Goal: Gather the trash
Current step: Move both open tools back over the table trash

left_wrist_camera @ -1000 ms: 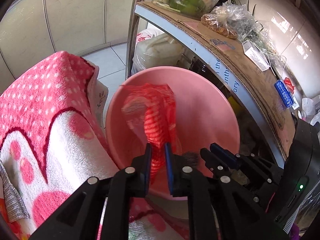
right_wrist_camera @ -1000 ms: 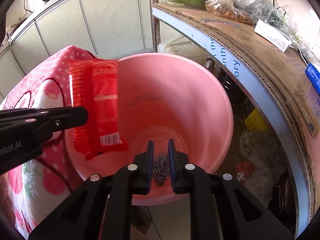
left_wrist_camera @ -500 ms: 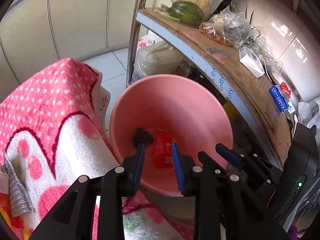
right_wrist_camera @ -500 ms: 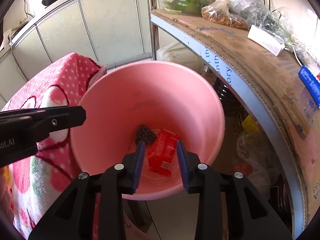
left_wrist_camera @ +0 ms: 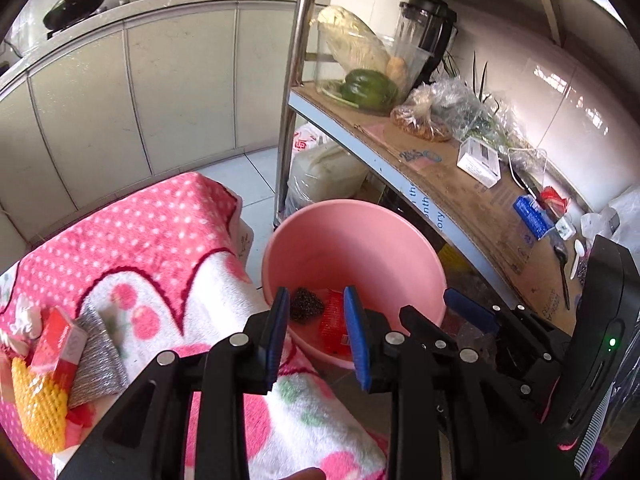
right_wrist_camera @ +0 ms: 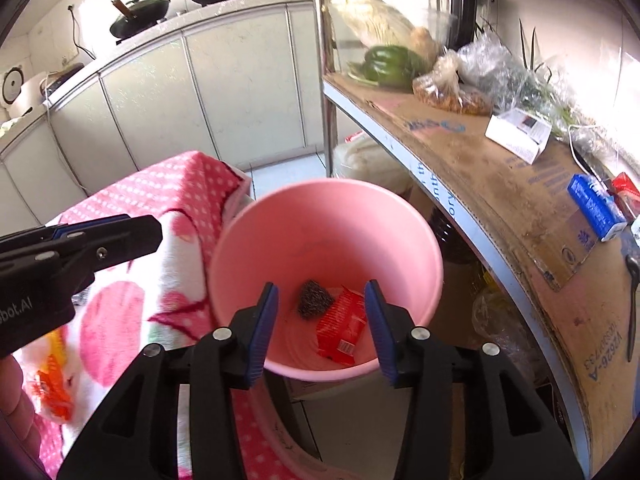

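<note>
A pink bucket stands on the floor between a blanket-covered surface and a shelf. On its bottom lie a red wrapper and a dark scouring pad. My left gripper hangs open above the bucket's near rim, with nothing between its pads. Beside it, the right gripper is over the same rim; its jaws are opening and hold nothing. On the blanket at the left lie a red box, a yellow foam net and a silvery cloth.
A pink dotted blanket covers the surface on the left. To the right runs a cardboard-lined shelf with vegetables, bags and small boxes, on a metal post. White cabinets line the back wall; tiled floor lies behind the bucket.
The left gripper let go of the red wrapper and the right one of the dark pad; both now lie in the bucket. Both grippers opened and rose away from it.
</note>
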{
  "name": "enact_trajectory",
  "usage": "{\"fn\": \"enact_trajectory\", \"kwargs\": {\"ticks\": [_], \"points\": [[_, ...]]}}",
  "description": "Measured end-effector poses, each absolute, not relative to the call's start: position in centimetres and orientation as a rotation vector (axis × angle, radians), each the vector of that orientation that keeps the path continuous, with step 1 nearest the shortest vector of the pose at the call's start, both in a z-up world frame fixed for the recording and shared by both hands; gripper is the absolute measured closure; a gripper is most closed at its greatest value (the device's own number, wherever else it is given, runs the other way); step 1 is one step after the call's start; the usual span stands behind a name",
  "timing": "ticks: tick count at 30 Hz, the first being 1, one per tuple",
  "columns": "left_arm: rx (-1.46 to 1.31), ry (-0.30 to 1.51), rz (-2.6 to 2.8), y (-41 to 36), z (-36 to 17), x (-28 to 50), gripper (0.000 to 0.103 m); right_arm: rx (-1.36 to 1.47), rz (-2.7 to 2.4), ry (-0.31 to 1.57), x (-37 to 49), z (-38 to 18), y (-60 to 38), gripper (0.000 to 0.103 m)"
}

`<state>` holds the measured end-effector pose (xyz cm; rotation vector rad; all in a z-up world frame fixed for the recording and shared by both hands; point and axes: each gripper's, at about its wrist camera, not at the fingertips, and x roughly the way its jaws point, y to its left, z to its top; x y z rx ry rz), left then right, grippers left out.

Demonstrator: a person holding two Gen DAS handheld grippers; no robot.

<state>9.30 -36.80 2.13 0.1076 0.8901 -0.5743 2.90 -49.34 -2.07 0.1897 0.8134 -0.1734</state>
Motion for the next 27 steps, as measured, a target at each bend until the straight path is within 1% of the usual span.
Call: {"fn": "enact_trajectory", "kwargs": {"ticks": [5,20,27], "points": [[0.09,0.864,-0.549,-34.6,3.3,8.2,0.076,0.173,-0.142,0.791,2.1,-0.8,-47.7,0.053],[0.078,0.789,-0.446,-27.7,5.1,4.5,0.076,0.106,-0.021,0.756,0.2,1.6,-41.0,0.053],[0.056,0.789,-0.4,-23.9,5.0,2.7,0.076,0.066,0.026,0.751,-0.4,2.2,-38.3,0.053]]}}
